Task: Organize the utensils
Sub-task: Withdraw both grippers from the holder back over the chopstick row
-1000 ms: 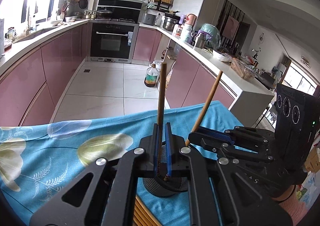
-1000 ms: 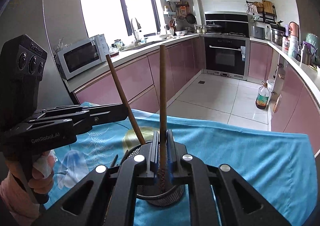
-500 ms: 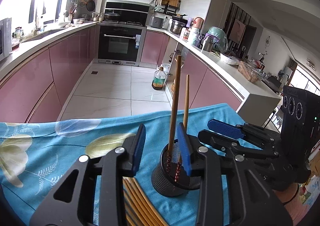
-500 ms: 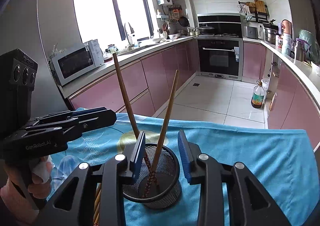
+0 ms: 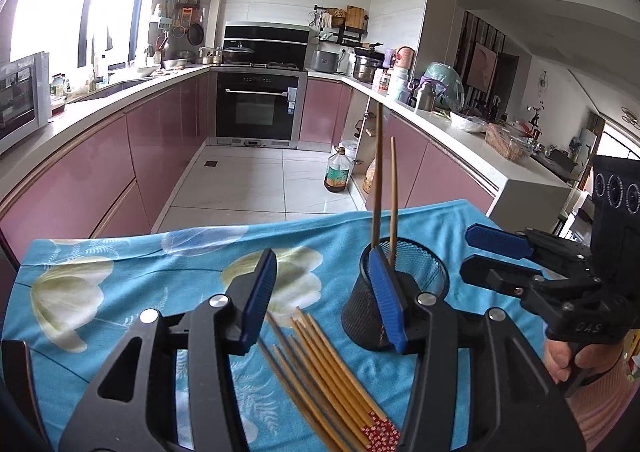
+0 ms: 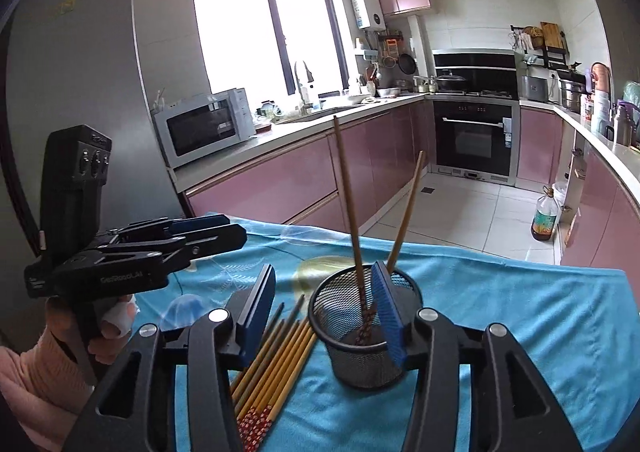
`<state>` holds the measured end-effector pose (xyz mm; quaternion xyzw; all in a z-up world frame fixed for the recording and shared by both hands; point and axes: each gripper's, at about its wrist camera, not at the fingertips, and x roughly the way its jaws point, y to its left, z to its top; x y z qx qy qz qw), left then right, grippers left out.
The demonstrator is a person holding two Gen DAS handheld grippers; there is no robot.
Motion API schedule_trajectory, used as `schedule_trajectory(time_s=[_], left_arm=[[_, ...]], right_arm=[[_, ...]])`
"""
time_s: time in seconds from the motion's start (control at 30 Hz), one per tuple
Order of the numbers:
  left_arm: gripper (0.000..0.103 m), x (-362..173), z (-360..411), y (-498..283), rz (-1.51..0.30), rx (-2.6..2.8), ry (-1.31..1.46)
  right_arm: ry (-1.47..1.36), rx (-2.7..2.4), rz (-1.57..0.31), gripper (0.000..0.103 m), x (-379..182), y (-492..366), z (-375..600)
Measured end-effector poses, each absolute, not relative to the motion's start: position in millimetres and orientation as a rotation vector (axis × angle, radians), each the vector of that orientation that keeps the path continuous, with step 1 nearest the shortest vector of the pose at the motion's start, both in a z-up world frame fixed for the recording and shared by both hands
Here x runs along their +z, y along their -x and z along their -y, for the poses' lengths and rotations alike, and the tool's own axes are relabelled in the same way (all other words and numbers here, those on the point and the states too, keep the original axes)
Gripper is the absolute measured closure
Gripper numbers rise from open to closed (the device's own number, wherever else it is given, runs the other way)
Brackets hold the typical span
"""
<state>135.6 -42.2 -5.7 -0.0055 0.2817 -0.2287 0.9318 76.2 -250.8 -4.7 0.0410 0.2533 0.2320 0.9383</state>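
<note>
Two chopsticks [image 6: 347,204] you gripped a second ago now stand released in the one mesh holder [image 6: 366,336], your left gripper [image 5: 324,304] and right gripper [image 6: 324,308] having just opened, empty, over the loose chopsticks [image 5: 328,376].

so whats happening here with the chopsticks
A person holds a hand-held gripper in each hand and is sorting chopsticks into a black mesh cup on a blue flowered cloth. Two chopsticks stand in the cup. Both the left hand-held gripper and right hand-held gripper have just been opening, nothing between them. A loose bundle lies beside the cup.
</note>
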Motion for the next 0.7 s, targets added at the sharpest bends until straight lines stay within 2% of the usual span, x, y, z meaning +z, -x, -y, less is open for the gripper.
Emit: schedule_trajectory(time_s=[0.47, 0.7], left_arm=[[0.054, -91.0, 1.8, -116.1, -0.809, -0.409, 0.055], [0.054, -110.6, 7.3, -114.1, -0.866, -0.382, 0.039]], right_arm=[[-0.050, 0.534, -0.740, 0.055, -72.6, -71.4, 204.7], [-0.051, 0.488, -0.821, 0.055, -98.8, -77.4, 203.5]])
